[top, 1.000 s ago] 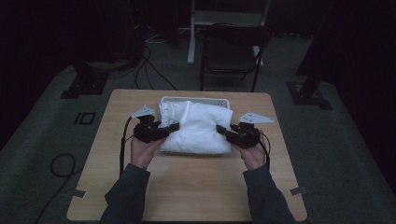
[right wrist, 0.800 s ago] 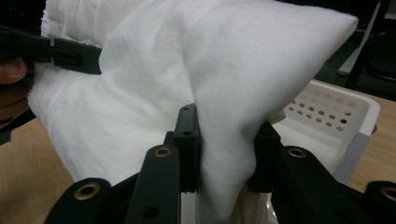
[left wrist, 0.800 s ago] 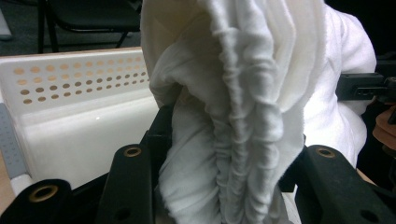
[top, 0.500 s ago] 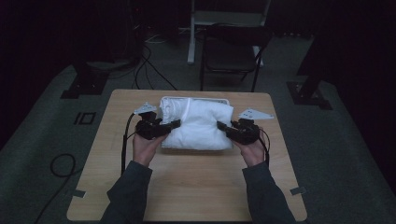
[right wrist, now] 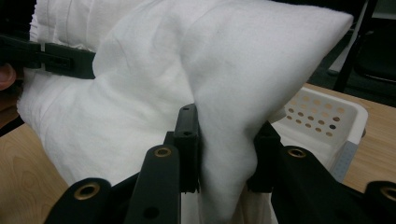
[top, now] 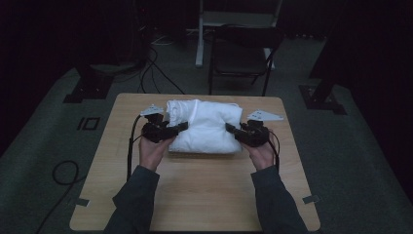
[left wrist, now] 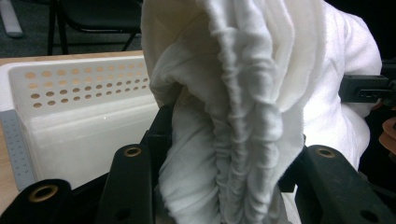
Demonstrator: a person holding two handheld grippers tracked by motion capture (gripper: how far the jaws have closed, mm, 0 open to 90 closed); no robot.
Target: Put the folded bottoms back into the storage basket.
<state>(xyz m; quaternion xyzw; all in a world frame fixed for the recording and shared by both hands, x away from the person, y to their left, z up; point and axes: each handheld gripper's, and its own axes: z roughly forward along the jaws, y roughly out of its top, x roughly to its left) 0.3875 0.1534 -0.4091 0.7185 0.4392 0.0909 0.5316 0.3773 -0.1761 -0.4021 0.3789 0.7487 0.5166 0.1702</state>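
One table (top: 195,195), one white cloth bundle (top: 207,126), one white perforated basket (left wrist: 88,112), two grippers, one folding chair (top: 241,56) beyond the far edge.

Left gripper (top: 181,127): jaws clamped on a gathered fold at the bundle's left end; in the left gripper view the pleated cloth fills the gap between them. The basket sits just behind the bundle, on the far half of the table.

Bundle: centre of the table, between both grippers.

Right gripper (top: 230,128): jaws pinched on a fold at the bundle's right end; in the right gripper view the cloth is squeezed between the pads.

Change since a second ago: bundle and both hands have shifted toward the far side, and the cloth now covers the basket in the high view.
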